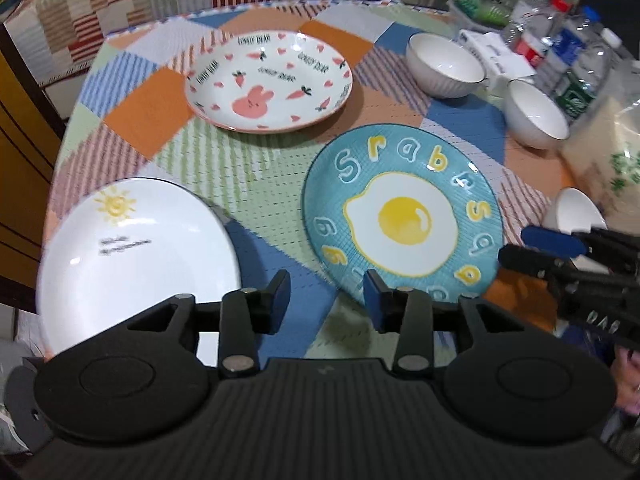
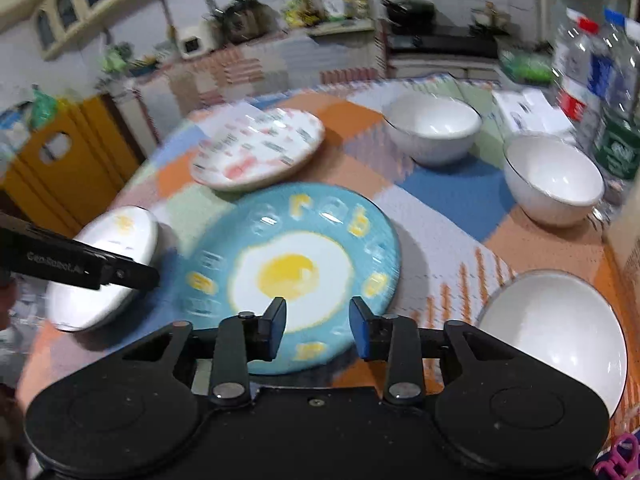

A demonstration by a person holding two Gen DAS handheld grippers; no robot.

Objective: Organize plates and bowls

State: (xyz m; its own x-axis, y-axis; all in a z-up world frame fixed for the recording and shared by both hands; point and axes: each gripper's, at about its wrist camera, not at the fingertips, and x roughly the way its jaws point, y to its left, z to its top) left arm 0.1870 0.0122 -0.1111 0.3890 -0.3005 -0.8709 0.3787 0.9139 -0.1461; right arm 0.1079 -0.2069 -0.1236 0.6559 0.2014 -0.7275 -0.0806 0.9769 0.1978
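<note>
Approach step: both grippers (image 1: 326, 300) (image 2: 318, 326) wide apart, empty. Next: close on blue plate (image 2: 296, 264) rim, then stack.

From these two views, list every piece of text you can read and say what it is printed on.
"Srabesa", then more raised letters and digits I cannot make out: rim of the blue egg plate.
"LOVELY DEAR", repeated: bunny plate.
"GenRobot.A", cut off: side of the left gripper in the right wrist view.
Two small dark lines under the sun on the white plate: too blurred to read.
Labels on the water bottles: too blurred to read.
</note>
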